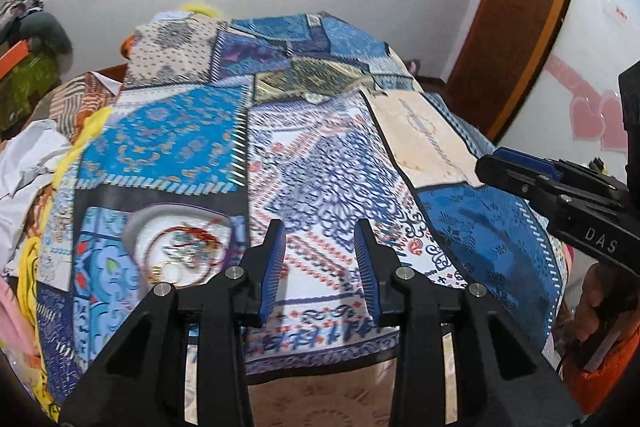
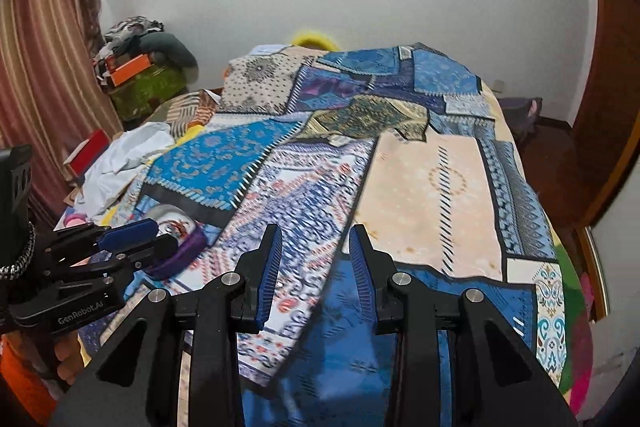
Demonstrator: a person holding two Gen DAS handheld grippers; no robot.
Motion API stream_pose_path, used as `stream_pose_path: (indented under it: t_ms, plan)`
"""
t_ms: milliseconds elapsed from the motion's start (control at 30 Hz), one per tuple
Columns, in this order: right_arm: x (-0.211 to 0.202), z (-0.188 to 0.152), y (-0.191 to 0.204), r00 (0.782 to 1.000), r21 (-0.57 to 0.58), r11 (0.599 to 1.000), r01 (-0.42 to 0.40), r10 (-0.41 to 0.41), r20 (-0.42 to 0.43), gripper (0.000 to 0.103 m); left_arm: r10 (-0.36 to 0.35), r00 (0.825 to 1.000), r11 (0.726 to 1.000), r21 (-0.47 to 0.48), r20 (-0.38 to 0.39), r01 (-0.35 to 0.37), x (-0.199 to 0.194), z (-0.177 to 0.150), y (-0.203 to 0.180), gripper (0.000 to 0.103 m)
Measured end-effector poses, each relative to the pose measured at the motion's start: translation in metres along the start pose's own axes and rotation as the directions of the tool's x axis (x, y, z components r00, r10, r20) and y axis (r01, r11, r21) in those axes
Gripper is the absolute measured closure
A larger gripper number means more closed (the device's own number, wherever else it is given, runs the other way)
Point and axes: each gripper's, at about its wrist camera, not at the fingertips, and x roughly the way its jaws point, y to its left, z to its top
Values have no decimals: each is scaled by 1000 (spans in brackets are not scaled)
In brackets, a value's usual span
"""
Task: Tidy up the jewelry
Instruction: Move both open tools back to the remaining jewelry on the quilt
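Blue patchwork cloth (image 1: 320,155) with white, beige and red panels covers the bed across both wrist views. Left hand-held gripper (image 1: 320,263): released, blue-ribbed fingers (image 1: 274,267) apart, nothing between them, hovering above the cloth near the bed's front edge. Jewelry (image 1: 180,255), a cluster of red and gold bangles with some smaller blurred pieces, lies in a white tray with a purple rim (image 1: 140,223), just left of and slightly ahead of the left hand-held gripper, not touching it. Right hand-held gripper (image 2: 316,267): likewise released and empty, fingers apart over the cloth; seen from the left wrist view it stands well to the right, clear of the tray. From the right wrist view the tray sits far left, partly hidden behind the left hand-held gripper. Crumpled white fabric (image 2: 120,159) lies at the bed's left side.
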Motion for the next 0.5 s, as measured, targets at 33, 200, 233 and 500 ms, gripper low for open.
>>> stream_pose_path:
  t_ms: [33,200,233,500]
  plan:
    - [2,-2,-1,1000,-1,1000,1,-1,-9,71,-5,1000,1000,5,-11,5,5,-1,-3,68]
    - [13,-14,-9,999,-7,1000,-1,1,-53,71,-38,997,999,14,-64,39,25,-5,-11,68]
    - [15,-16,-10,998,-6,1000,-4,4,-59,71,-43,996,999,16,-75,44,30,-6,-13,68]
    - [27,-27,-19,994,7,1000,-30,31,-102,71,-59,992,997,36,-110,63,56,-9,-26,69]
